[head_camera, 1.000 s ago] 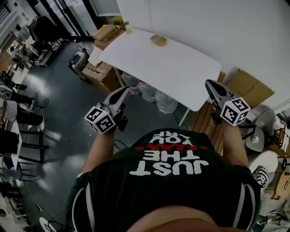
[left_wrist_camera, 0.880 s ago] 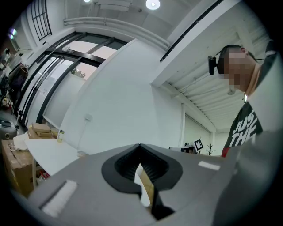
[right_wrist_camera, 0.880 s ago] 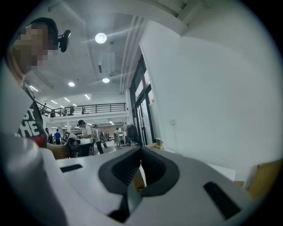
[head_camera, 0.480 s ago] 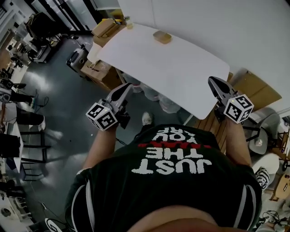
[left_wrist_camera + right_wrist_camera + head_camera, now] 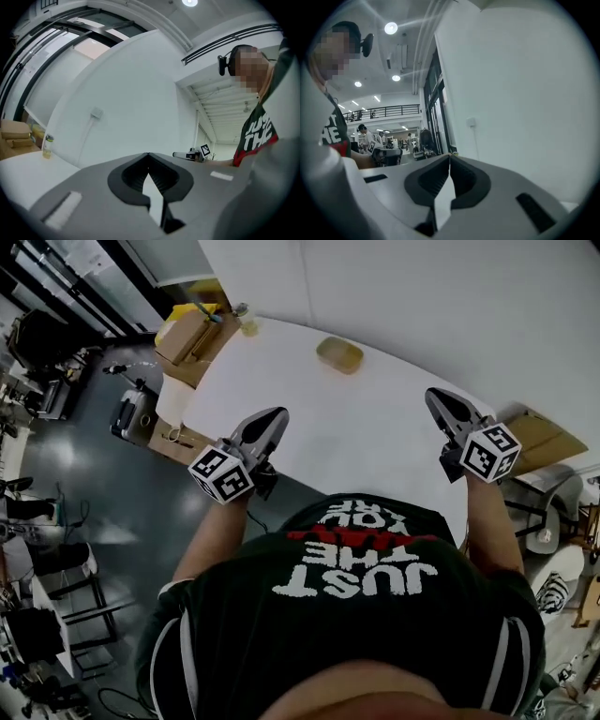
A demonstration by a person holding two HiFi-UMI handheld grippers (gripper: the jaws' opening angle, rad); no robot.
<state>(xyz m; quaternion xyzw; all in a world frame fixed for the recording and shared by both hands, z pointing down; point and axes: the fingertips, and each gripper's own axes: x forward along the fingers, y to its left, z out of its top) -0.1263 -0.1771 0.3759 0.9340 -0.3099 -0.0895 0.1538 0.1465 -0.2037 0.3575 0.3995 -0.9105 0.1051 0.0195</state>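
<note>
Left tool (image 5: 273,414) clenched, empty; right tool (image 5: 432,396) clenched, empty; both held at white table (image 5: 375,427) near edge.

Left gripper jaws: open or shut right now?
Shut. In the left gripper view the left gripper has its jaw tips meeting, with nothing between them.

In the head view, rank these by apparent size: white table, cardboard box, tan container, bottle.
1. white table
2. cardboard box
3. tan container
4. bottle
No two look alike in size here.
</note>
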